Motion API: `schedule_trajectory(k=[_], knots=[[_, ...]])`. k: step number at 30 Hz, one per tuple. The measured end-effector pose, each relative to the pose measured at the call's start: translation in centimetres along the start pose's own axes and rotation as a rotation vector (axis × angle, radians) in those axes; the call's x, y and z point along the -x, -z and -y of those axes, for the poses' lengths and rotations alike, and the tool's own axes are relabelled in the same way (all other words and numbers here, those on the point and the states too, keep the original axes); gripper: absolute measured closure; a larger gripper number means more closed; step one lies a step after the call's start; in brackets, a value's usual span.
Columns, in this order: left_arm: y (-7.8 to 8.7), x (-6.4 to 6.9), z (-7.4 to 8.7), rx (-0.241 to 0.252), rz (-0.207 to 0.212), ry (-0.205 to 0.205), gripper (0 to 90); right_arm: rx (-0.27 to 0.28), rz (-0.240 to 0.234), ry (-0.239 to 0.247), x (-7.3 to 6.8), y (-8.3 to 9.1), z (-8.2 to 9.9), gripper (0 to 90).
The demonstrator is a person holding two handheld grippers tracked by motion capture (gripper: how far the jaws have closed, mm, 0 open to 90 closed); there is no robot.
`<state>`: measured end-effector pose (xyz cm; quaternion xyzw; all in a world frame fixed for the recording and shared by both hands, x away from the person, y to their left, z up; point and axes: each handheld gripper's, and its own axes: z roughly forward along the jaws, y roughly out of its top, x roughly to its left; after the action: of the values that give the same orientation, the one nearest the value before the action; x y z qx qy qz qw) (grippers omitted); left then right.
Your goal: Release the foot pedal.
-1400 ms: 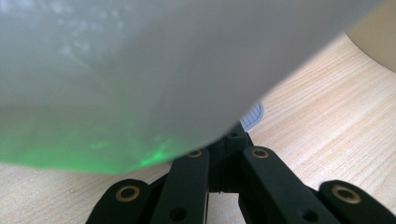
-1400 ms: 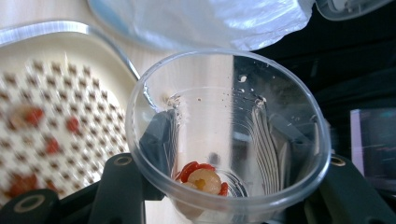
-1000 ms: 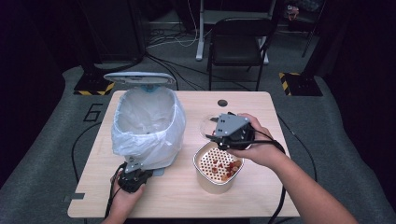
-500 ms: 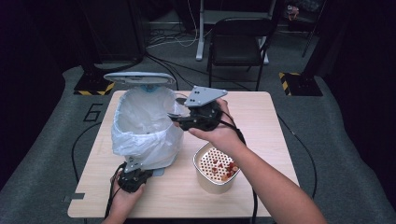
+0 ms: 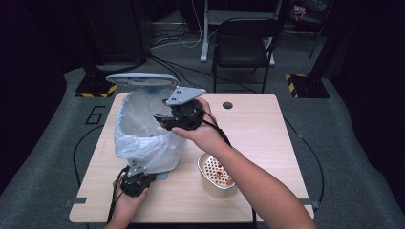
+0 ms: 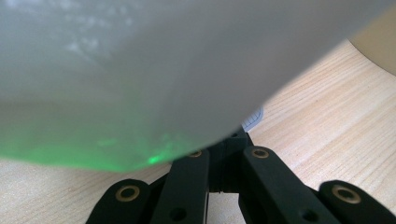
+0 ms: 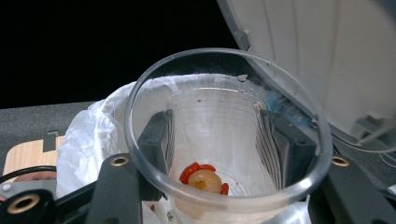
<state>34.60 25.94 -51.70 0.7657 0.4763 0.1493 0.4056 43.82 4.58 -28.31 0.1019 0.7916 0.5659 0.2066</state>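
A bin lined with a white plastic bag [image 5: 143, 138] stands on the table's left half, its lid [image 5: 142, 79] raised. My right gripper [image 5: 167, 121] hovers over the bin's mouth, shut on a clear plastic cup [image 7: 224, 140]. The black pads [image 7: 156, 135] press the cup's sides. A red and pale scrap of food [image 7: 205, 179] lies at the cup's bottom. My left gripper [image 5: 136, 179] rests low at the bin's foot, jaws together. In the left gripper view the bag [image 6: 163, 70] hangs over the jaw tips of the left gripper [image 6: 226, 149].
A round perforated metal container [image 5: 217, 174] holding red bits stands right of the bin, under the right forearm. The wooden table [image 5: 267, 129] has a cable hole [image 5: 227, 105] near its far edge. A black chair [image 5: 243, 43] stands behind the table.
The right gripper has carried the cup leftward and slightly up, from above the metal container to over the bin's open mouth. The left gripper has stayed at the bin's foot.
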Motion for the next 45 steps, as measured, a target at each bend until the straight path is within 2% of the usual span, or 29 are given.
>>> schedule_trajectory(k=[6, 7, 9, 10, 13, 15, 19, 20, 22, 23, 25, 26, 27, 28, 29, 30, 31, 35, 38, 42, 45], knots=[[0.0, 0.0, 0.0, 0.0, -0.001, 0.003, 90.0, -0.03, -0.019, -0.019, -0.1, -1.4, 0.5, 44.9], [0.0, 0.0, 0.0, 0.0, 0.0, 0.002, 90.0, -0.046, -0.025, -0.018, -0.1, -1.7, 0.6, 40.7], [0.0, 0.0, 0.0, -0.002, 0.0, 0.002, 90.0, -0.066, -0.009, -0.028, -0.2, -2.2, 0.9, 19.3], [0.0, 0.0, 0.0, 0.0, 0.003, 0.008, 90.0, -0.066, 0.006, -0.041, -0.3, -2.2, 1.0, 15.1], [0.0, -0.2, -0.1, -0.007, 0.014, 0.019, 90.0, -0.046, -0.011, -0.073, -0.2, -1.3, 1.0, 13.7], [0.1, -0.2, -0.2, -0.017, 0.017, 0.025, 90.0, -0.027, -0.005, -0.067, -0.1, 0.0, 0.8, 13.7], [0.6, -0.5, -0.4, -0.012, 0.035, 0.042, 90.0, 0.013, 0.021, -0.066, 0.0, 3.6, 1.0, 16.8], [0.9, -0.6, -0.5, -0.018, 0.034, 0.037, 90.0, 0.013, 0.027, -0.069, 0.1, 4.5, 1.2, 18.8], [1.6, -0.8, -0.6, 0.001, 0.065, 0.048, 87.9, 0.006, 0.042, -0.068, 0.4, 6.1, 2.0, 21.8], [2.1, -1.1, -0.6, -0.005, 0.073, 0.032, 86.0, 0.012, 0.044, -0.07, 0.6, 6.8, 2.4, 23.0], [2.6, -1.3, -0.5, -0.002, 0.08, 0.06, 82.5, -0.005, 0.067, -0.067, 0.9, 8.1, 3.3, 23.1], [2.9, -1.6, -0.5, -0.014, 0.081, 0.053, 80.8, -0.014, 0.085, -0.063, 1.0, 8.7, 3.7, 23.3], [3.1, -1.6, -0.4, -0.002, 0.081, 0.063, 79.0, -0.016, 0.097, -0.066, 1.1, 9.3, 4.2, 23.8], [3.2, -1.7, -0.4, -0.002, 0.077, 0.076, 76.5, -0.016, 0.101, -0.075, 1.3, 9.8, 4.6, 23.9], [3.5, -2.0, -0.4, 0.005, 0.038, 0.051, 73.7, -0.018, 0.11, -0.074, 1.5, 10.2, 4.9, 23.9], [3.8, -2.2, -0.4, -0.001, 0.031, 0.048, 71.2, -0.022, 0.126, -0.081, 1.6, 10.8, 5.3, 24.0], [3.9, -2.2, -0.3, 0.014, 0.032, 0.072, 69.5, -0.021, 0.132, -0.082, 1.7, 11.1, 5.7, 24.0], [4.5, -2.7, -0.3, 0.017, 0.019, 0.1, 63.2, -0.034, 0.18, -0.089, 2.0, 12.8, 7.3, 24.8], [4.6, -3.2, -0.2, 0.011, 0.003, 0.115, 57.9, -0.054, 0.198, -0.108, 2.0, 14.1, 8.8, 25.0], [4.9, -4.0, 0.0, -0.008, -0.035, 0.116, 52.1, -0.069, 0.215, -0.177, 1.9, 16.0, 11.2, 26.0], [5.3, -4.7, 0.2, 0.004, -0.077, 0.11, 48.3, -0.09, 0.267, -0.205, 1.9, 17.5, 13.2, 26.0]])
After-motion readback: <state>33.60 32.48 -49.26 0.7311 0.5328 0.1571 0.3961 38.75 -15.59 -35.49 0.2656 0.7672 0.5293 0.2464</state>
